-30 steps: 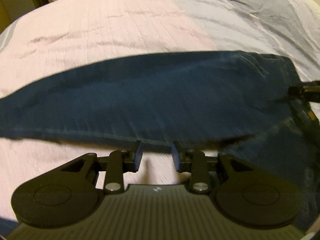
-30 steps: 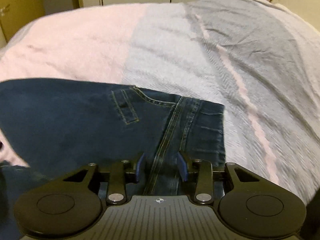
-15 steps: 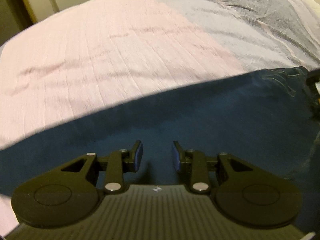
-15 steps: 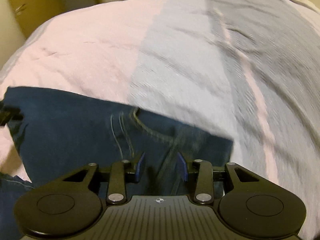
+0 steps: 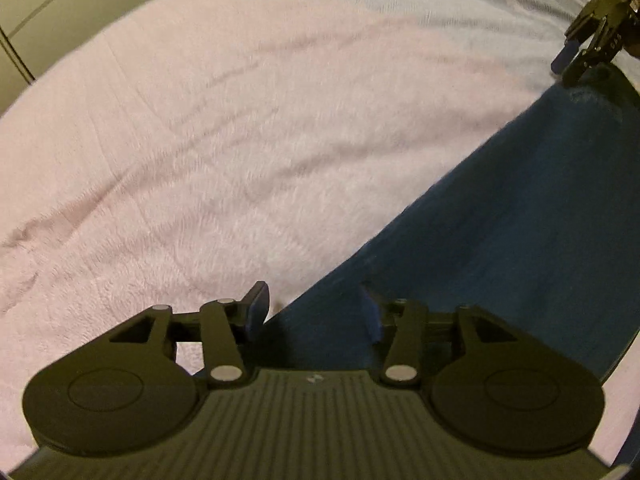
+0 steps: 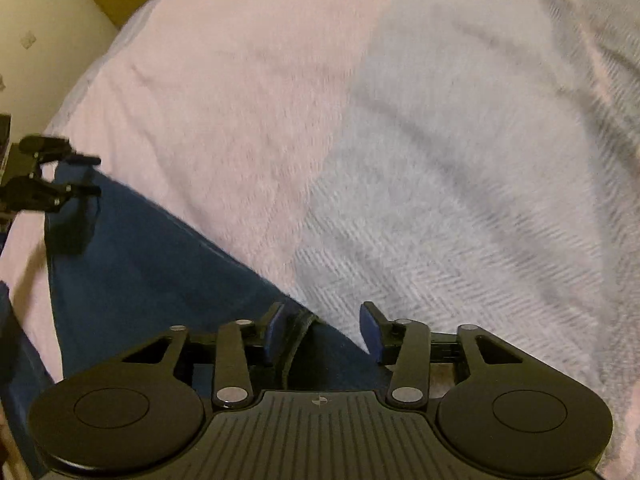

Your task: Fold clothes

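Note:
Dark blue jeans (image 5: 500,232) lie folded lengthwise on the bed. In the left wrist view they run from my left gripper (image 5: 314,314) up to the right gripper (image 5: 580,56) at the far right. My left gripper is open, its jaws over the jeans' near corner. In the right wrist view the jeans (image 6: 160,272) fill the lower left. My right gripper (image 6: 322,334) is open over the waistband edge, and the left gripper (image 6: 76,176) shows at the far left end.
The bed is covered by a pink blanket (image 5: 200,140) that turns grey-striped (image 6: 480,160) to the right. Pale cupboard doors (image 5: 60,8) stand beyond the bed. A brown door and wall (image 6: 60,20) are at the far left.
Both grippers have swung outward, so the jeans have slid from the middle of each view to a lower corner. Both stay open.

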A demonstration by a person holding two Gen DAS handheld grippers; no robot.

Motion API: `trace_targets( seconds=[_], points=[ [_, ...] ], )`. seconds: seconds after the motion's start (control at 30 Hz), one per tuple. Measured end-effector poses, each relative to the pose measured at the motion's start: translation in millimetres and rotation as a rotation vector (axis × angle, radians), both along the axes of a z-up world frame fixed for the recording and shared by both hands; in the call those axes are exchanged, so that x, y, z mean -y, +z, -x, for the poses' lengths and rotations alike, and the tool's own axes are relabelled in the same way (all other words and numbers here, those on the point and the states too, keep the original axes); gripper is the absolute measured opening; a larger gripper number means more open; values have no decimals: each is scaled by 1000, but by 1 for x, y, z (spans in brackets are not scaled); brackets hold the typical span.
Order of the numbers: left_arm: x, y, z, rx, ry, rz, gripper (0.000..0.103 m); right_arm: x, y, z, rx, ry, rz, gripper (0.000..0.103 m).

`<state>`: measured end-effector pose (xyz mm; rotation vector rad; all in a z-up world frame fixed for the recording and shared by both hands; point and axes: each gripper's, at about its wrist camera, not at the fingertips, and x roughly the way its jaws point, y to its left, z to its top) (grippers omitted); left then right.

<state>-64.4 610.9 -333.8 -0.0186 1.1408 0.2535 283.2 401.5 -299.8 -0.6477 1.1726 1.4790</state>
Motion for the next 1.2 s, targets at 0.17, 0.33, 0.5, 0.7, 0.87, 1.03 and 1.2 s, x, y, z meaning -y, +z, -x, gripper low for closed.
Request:
trace_targets(
  seconds=[0.17, 0.33, 0.5, 0.7, 0.87, 1.03, 1.2],
  points=[
    [-20, -15, -1, -48, -57, 32, 27, -1, -15, 1, -18, 8, 47, 50],
    [8, -9, 3, -40, -152, -80, 5, 17, -1, 28, 117, 90, -37, 9],
    [45, 40, 38, 111, -55, -198, 4, 65, 50, 72, 311, 75, -215, 5],
    [134, 119, 127, 292, 128, -177, 4, 160, 123, 164, 575, 125, -371, 4],
    [204, 127, 204, 308, 323, 36, 6, 244, 136, 238, 583, 161, -257, 4],
    [249, 76, 247, 115, 468, 238, 9, 294, 87, 289, 525, 80, 47, 5],
    [251, 73, 277, 182, 637, 383, 33, 330, 68, 285, 300, -329, 125, 36]
  ],
)
